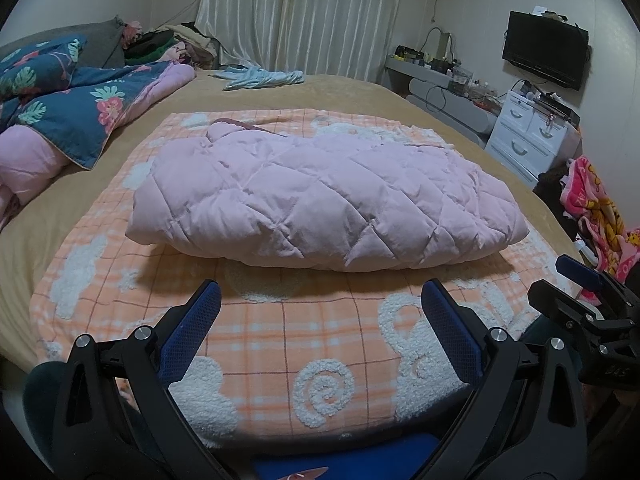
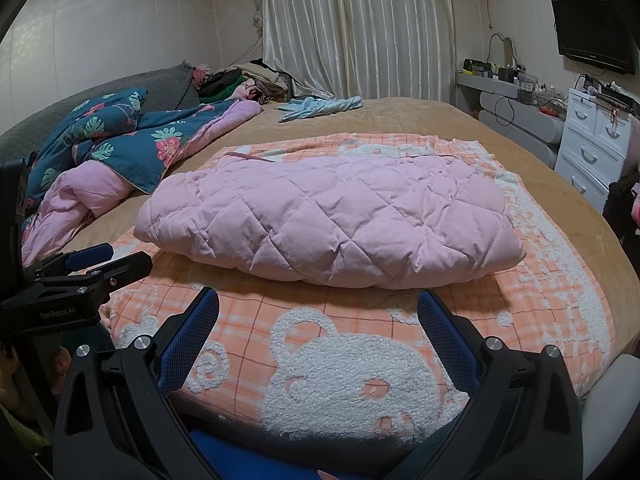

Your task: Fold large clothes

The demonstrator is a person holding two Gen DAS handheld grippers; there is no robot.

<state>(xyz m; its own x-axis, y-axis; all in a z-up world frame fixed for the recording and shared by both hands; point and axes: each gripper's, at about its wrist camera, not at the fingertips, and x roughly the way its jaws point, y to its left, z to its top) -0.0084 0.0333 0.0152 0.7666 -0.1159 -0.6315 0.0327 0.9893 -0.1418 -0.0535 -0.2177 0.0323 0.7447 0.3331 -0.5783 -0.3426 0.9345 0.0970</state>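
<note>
- Floral quilt [image 1: 60, 108]: lies bunched at the left side of the bed, well apart from the work area. Judgement: it is pushed aside so that the folding surface stays free.
- Checked blanket [image 1: 280, 344]: orange, with white looped bear and spiral motifs, spread flat over the tan bed cover [image 1: 360, 92]. It probably serves as a clean, even base for folding.
- Left gripper [image 1: 320, 300]: jaws spread wide, holding nothing. It hovers low over the near edge of the checked blanket, short of the garment and not touching it.
- Pink quilted jacket [image 1: 320, 196]: the task item. It lies in the middle of the checked blanket as a compact, puffy bundle, long side across the views, with a darker trim strip showing at its far left corner. Judgement: the fold appears complete or nearly so; the padding keeps the bundle domed.
- Right gripper [image 2: 318, 308]: jaws likewise apart and empty, just beside the left unit, aimed at the near edge of the bundle.
- White drawer unit [image 1: 528, 136]: stands beyond the right side of the bed, clear of the work.
</note>
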